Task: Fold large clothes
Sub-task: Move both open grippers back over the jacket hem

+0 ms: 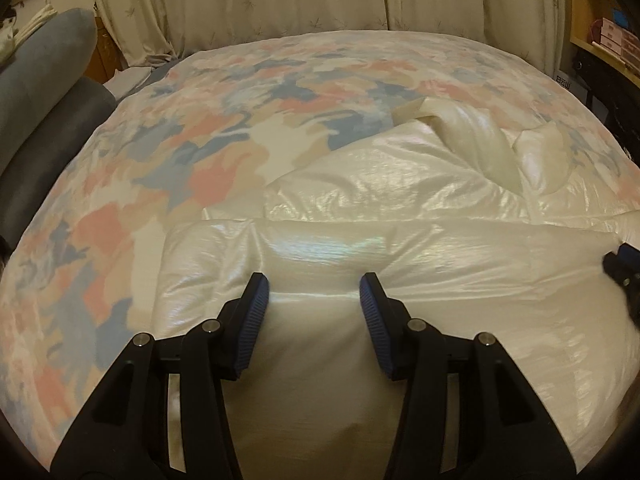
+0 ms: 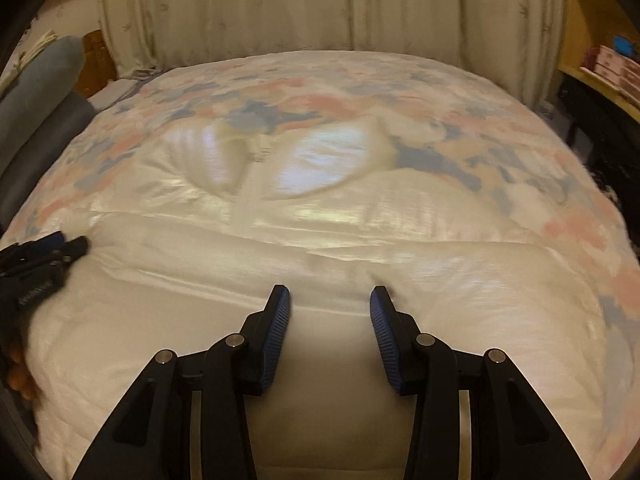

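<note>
A large shiny cream puffer jacket (image 1: 360, 240) lies spread on a bed with a pastel patterned cover (image 1: 160, 152). Its collar flaps (image 1: 480, 140) point away from me. My left gripper (image 1: 314, 288) is open, with its fingers over the jacket's near hem and nothing between them. My right gripper (image 2: 330, 298) is open over the same hem, further right, and empty. The jacket also shows in the right wrist view (image 2: 280, 240). The right gripper shows at the right edge of the left wrist view (image 1: 622, 266), and the left gripper at the left edge of the right wrist view (image 2: 44, 256).
Cream curtains (image 1: 280, 0) hang behind the bed. Grey rolled bolsters (image 1: 44, 92) lie at the left. A wooden shelf with boxes (image 1: 608, 40) stands at the right. The bed cover (image 2: 520, 152) extends around the jacket.
</note>
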{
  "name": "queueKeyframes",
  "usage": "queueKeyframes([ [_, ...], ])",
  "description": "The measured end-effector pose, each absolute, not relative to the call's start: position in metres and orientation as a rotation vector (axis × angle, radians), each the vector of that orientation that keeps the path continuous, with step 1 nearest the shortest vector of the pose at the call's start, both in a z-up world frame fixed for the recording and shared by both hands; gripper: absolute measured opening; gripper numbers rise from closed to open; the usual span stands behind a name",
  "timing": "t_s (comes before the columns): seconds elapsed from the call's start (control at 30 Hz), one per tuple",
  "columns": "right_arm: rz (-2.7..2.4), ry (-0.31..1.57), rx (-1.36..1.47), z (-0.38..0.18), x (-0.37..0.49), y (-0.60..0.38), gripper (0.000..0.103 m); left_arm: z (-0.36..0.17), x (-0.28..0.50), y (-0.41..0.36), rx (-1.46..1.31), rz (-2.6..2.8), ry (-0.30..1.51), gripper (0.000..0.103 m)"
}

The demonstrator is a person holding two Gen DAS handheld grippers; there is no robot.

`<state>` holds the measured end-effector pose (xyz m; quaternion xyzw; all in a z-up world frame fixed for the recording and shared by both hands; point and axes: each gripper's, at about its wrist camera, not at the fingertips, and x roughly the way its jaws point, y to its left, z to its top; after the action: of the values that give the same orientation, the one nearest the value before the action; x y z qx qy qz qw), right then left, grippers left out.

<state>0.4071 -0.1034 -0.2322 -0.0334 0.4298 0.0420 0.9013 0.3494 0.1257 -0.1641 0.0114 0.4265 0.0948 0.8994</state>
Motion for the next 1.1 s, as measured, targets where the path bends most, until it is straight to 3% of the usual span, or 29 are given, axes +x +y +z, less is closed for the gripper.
queueKeyframes([
  [0.1,0.09,0.888,-0.035,-0.234,0.408,-0.116,0.037,-0.166,0.35,0.132,0.02,0.194,0.884,0.047],
  [0.43,0.056,0.895,-0.046,-0.226,0.396,-0.107,0.037,-0.163,0.345,0.134,0.026,0.19,0.899,0.048],
  [0.6,0.068,0.899,-0.016,-0.207,0.382,-0.102,0.049,-0.15,0.332,0.131,-0.001,0.166,0.912,0.048],
  [0.9,0.194,0.862,-0.024,-0.17,0.337,-0.06,0.05,-0.117,0.285,0.094,-0.039,0.039,0.874,0.051],
  [1.1,0.226,0.907,-0.083,-0.186,0.321,-0.032,0.052,-0.136,0.275,0.077,-0.031,0.029,0.932,0.053],
])
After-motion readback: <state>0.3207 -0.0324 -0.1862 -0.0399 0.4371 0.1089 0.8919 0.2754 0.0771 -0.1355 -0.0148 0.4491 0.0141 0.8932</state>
